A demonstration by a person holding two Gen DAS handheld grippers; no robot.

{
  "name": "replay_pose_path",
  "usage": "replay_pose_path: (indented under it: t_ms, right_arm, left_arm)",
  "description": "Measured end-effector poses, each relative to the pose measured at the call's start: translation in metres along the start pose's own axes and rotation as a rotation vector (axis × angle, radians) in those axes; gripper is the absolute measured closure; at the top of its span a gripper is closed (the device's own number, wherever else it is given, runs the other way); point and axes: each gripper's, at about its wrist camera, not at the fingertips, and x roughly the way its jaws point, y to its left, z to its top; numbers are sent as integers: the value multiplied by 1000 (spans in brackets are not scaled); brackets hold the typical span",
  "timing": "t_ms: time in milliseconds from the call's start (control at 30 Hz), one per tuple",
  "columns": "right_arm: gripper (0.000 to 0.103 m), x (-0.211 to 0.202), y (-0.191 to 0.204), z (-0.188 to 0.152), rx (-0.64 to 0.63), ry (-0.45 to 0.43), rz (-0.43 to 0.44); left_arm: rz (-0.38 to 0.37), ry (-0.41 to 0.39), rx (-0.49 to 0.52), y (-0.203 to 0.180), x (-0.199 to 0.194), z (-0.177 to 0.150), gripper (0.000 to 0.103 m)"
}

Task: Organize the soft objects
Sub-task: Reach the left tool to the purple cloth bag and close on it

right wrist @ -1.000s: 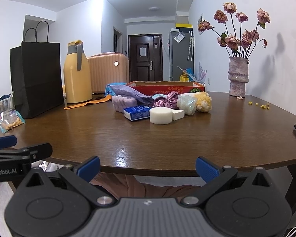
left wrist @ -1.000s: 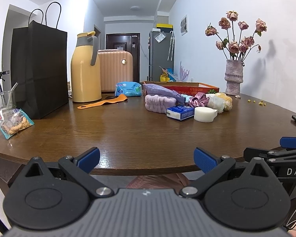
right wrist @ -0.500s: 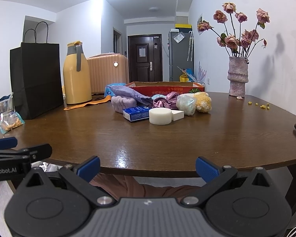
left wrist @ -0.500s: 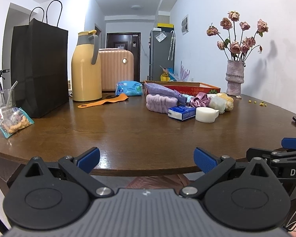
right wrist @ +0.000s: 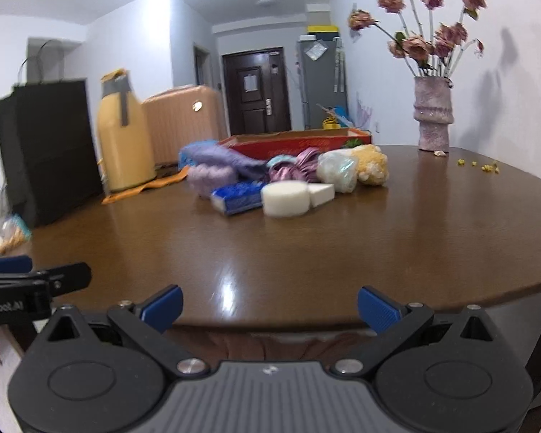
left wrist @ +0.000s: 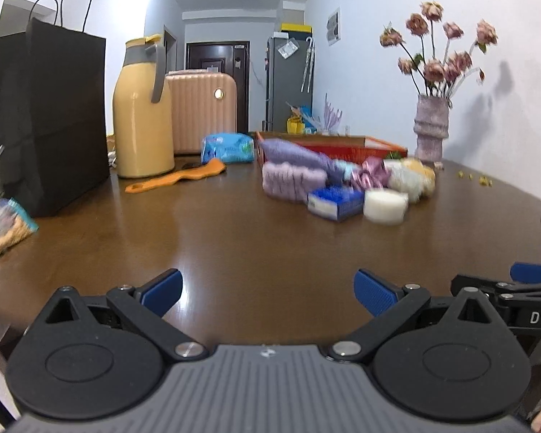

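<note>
The tabletop (left wrist: 234,245) is wide and glossy, and the soft things sit in one tight heap towards its far side, just in front of a red box (right wrist: 295,144) that looks like the place they should go. Both tools are well short of that heap: the left tool (left wrist: 267,290) and the right tool (right wrist: 268,305) each hang at the near edge with jaws spread wide and nothing between them.

The main risk I see is the crowding. The purple cloth (right wrist: 231,160) drapes over the plush band (right wrist: 209,176) and reaches the pink ribbon (right wrist: 299,164), so pulling any one of them could drag its neighbours along or off the tabletop. The yellow toy (right wrist: 369,164) and the wrapped bundle (right wrist: 337,171) press together; a wide-open tool may catch both.

Smaller pieces bring their own trouble. The blue pack (right wrist: 236,196), the round sponge (right wrist: 285,198) and the wedge sponge (right wrist: 322,193) lie touching at the front, and a low approach could shove rather than pinch them. Both views are blurred, so exact edges in the heap are hard to judge, which may spoil the aim.
</note>
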Motion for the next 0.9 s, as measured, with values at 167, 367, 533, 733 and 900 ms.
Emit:
replay_pose_path:
  t_ms: [167, 367, 533, 733, 900]
  right_arm:
    - [0, 43, -15, 47, 85, 49, 114]
    - [17, 117, -13, 114, 158, 61, 214]
    - [37, 193, -14, 144, 299, 116, 262]
    - [60, 257, -14, 145, 388, 210, 242]
    - [101, 264, -18, 140, 416, 187, 254]
  left_arm:
    - [-5, -19, -34, 15, 49, 51, 0]
    - [-60, -24, -39, 32, 140, 132, 0]
    - [-183, 97, -60, 37, 223, 174, 18]
    - [-293, 329, -177, 46, 303, 180, 74]
    - [-312, 288, -201, 49, 290, 175, 94]
